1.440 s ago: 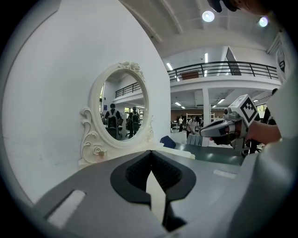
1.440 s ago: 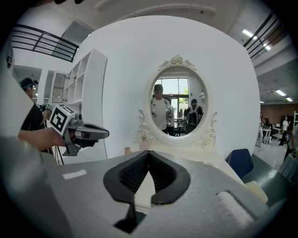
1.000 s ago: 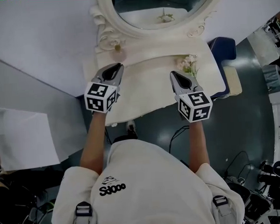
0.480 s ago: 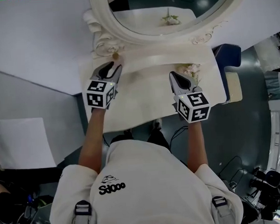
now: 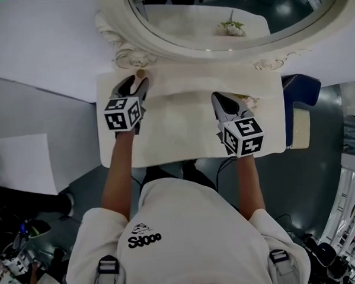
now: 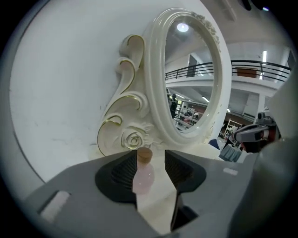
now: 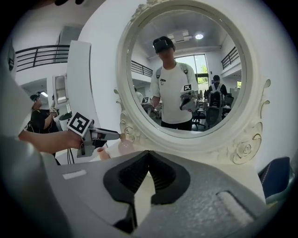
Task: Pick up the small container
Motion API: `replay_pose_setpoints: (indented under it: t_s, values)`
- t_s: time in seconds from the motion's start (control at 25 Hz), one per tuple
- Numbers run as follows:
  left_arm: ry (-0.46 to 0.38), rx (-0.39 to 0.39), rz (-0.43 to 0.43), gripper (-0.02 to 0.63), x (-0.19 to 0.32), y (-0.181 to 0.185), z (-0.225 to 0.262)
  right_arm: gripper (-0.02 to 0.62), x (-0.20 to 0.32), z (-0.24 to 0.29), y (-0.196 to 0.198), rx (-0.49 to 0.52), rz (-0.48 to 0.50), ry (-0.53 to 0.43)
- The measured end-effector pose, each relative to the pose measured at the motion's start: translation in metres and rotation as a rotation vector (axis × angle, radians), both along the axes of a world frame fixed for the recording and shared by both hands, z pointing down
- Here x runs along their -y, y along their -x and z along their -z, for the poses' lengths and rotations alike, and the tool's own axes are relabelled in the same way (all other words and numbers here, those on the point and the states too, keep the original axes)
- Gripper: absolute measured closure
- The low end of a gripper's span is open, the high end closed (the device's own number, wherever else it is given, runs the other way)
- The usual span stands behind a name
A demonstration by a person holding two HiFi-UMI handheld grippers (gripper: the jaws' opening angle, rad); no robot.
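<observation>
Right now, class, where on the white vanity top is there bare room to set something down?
Free: the middle of the vanity top, between the small bottle and the flowers, and the front strip by its near edge. Crowded: the back left by the mirror frame, where the left gripper, jaws just opened, flanks the small bottle.

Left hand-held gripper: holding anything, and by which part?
Nothing held. The left hand-held gripper has just been opening its jaws; the small pink bottle stands between their tips, not gripped.
</observation>
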State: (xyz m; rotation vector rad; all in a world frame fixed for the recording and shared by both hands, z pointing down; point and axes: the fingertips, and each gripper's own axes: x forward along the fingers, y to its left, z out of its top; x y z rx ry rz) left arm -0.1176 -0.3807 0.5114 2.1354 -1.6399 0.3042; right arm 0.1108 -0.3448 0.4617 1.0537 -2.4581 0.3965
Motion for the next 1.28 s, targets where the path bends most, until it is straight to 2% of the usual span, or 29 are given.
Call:
replay_pose_setpoints:
  t_s: [0.24, 0.48, 0.72, 1.0, 1.28]
  values:
    - [0.038, 0.018, 0.062, 0.394, 0.021, 0.007, -0.022, 0.592, 0.023, -0.02, -0.002, -0.014, 0.059, 0.045]
    - [0.056, 0.053, 0.071, 0.4, 0.041, -0.001, -0.035, 0.592, 0.04, -0.033, -0.004, -0.013, 0.074, 0.075]
    - [0.043, 0.098, 0.102, 0.448, 0.046, 0.004, -0.038, 0.592, 0.046, -0.038, -0.012, -0.011, 0.048, 0.085]
    - [0.054, 0.149, 0.051, 0.46, 0.044, -0.002, -0.04, 0.592, 0.044, -0.037, -0.022, -0.007, 0.001, 0.082]
    - [0.025, 0.136, -0.007, 0.466, 0.033, -0.011, -0.028, 0.592, 0.038, -0.019, -0.026, 0.002, -0.047, 0.034]
